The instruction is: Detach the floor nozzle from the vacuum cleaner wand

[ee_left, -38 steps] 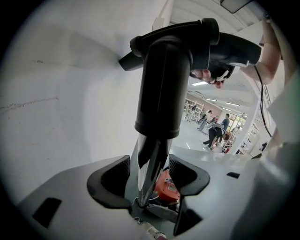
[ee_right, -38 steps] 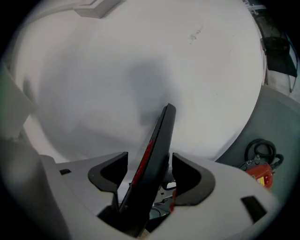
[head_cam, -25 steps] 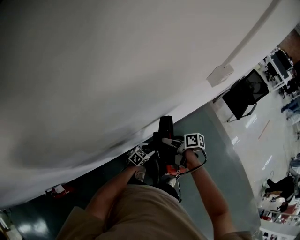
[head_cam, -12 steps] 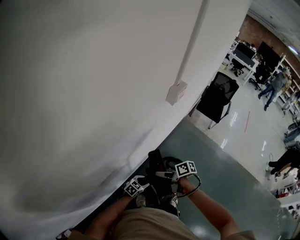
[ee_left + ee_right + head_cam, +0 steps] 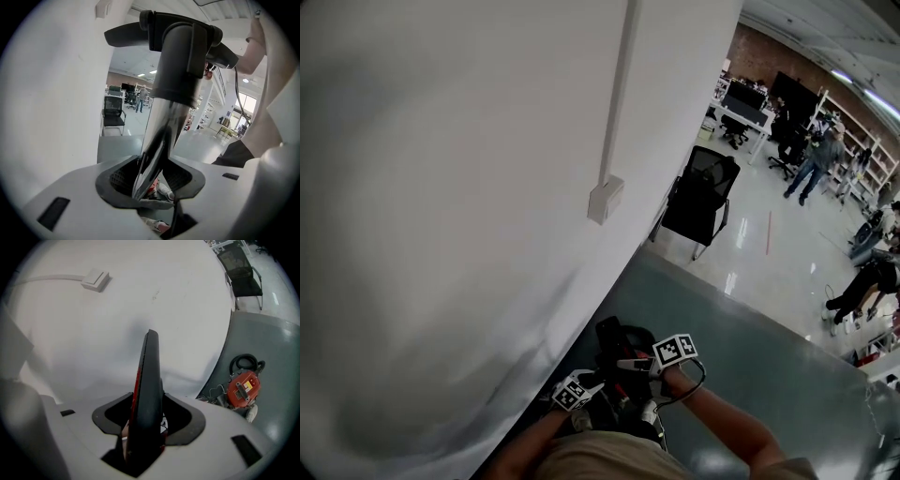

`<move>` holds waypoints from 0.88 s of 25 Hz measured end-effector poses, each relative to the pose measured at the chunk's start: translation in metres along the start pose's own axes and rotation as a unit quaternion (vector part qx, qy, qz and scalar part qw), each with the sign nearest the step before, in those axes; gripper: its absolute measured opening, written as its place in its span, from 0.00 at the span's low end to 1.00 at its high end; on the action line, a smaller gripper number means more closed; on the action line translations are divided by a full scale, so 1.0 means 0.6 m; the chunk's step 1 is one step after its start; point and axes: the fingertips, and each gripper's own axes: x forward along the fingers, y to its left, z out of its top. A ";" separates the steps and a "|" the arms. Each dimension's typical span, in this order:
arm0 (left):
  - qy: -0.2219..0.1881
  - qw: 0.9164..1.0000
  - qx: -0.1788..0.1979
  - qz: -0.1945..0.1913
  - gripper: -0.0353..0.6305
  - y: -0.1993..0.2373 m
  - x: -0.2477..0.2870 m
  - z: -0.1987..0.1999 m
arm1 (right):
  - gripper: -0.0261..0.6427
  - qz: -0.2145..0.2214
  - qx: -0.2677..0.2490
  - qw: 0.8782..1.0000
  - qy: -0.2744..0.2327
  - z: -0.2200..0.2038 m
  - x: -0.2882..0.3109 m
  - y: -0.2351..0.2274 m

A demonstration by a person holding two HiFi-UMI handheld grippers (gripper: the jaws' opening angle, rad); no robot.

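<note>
Smooth, matt white wall (image 5: 441,187) over most of the head view. Below it, glossy grey-green floor (image 5: 769,366), shiny in patches. Farther off by the wall, black chair (image 5: 698,192) on thin metal legs.

Held up near the foot of the wall, between both grippers, the vacuum cleaner. Round, mirror-bright chrome wand (image 5: 161,131), running up into a dull dark grey plastic collar (image 5: 180,70). Still joined at the top, the floor nozzle (image 5: 164,26): matt black, wide and flat, spread crosswise like a wing over the collar. Edge-on in the right gripper view, a thin black blade with a red strip along one side.

Low on the chrome tube, the left gripper (image 5: 152,183), nearly closed, dark ribbed pads pinched on the wand. On the nozzle's thin edge, the right gripper (image 5: 147,423), jaws wider apart and just now closing in, the black edge filling the gap between them.

On the floor by the wall, a round orange-red unit (image 5: 243,387), black cable looped behind it. Smallest, a square white box (image 5: 606,200) on the wall, with a slim conduit above it.
</note>
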 end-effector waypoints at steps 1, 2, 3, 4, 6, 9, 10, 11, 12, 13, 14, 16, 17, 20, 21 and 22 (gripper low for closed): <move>0.001 1.000 0.000 -0.002 0.30 -0.003 -0.001 0.004 | 0.36 -0.001 -0.003 1.000 -0.001 -0.002 -0.001 -0.001; 0.000 1.000 -0.001 -0.003 0.30 -0.005 -0.002 0.009 | 0.36 -0.003 -0.008 1.000 -0.002 -0.003 -0.002 -0.001; -0.002 1.000 -0.003 -0.004 0.30 -0.005 -0.001 0.012 | 0.36 -0.008 -0.013 1.000 -0.002 -0.004 -0.003 -0.001; -0.006 1.000 -0.006 -0.003 0.30 -0.004 0.001 0.015 | 0.36 -0.014 -0.019 1.000 -0.002 -0.004 -0.003 -0.001; -0.014 1.000 -0.014 0.001 0.30 0.000 0.007 0.017 | 0.36 -0.032 -0.034 0.999 0.000 -0.004 -0.004 0.002; -0.024 0.999 -0.024 0.010 0.30 0.001 0.008 0.018 | 0.36 -0.061 -0.067 0.996 -0.003 -0.004 -0.006 0.011; -0.025 0.999 -0.025 0.012 0.31 0.000 0.007 0.018 | 0.36 -0.066 -0.074 0.995 -0.003 -0.005 -0.007 0.014; -0.024 0.999 -0.024 0.013 0.31 -0.001 0.006 0.018 | 0.36 -0.066 -0.075 0.995 -0.004 -0.005 -0.008 0.015; -0.022 0.999 -0.021 0.014 0.30 -0.001 0.007 0.017 | 0.36 -0.061 -0.070 0.996 -0.004 -0.005 -0.010 0.014; -0.021 1.000 -0.017 0.014 0.30 -0.002 0.008 0.015 | 0.36 -0.053 -0.060 0.997 -0.005 -0.005 -0.013 0.011; -0.020 1.000 -0.014 0.014 0.30 -0.003 0.009 0.014 | 0.36 -0.044 -0.046 0.998 -0.007 -0.004 -0.016 0.006; -0.021 1.000 -0.011 0.013 0.30 -0.004 0.011 0.015 | 0.36 -0.021 -0.014 1.000 -0.013 -0.002 -0.021 -0.007; -0.022 1.000 -0.011 0.012 0.30 -0.003 0.013 0.016 | 0.36 -0.010 -0.001 1.000 -0.016 0.000 -0.021 -0.013; -0.021 1.000 -0.014 0.012 0.30 0.003 0.014 0.016 | 0.36 -0.006 0.003 1.000 -0.025 0.006 -0.016 -0.017; -0.019 1.000 -0.015 0.013 0.30 0.005 0.014 0.015 | 0.35 -0.019 -0.013 0.999 -0.025 0.004 -0.012 -0.010; -0.017 1.000 -0.017 0.014 0.30 0.007 0.013 0.013 | 0.35 -0.038 -0.039 0.998 -0.023 0.000 -0.008 -0.001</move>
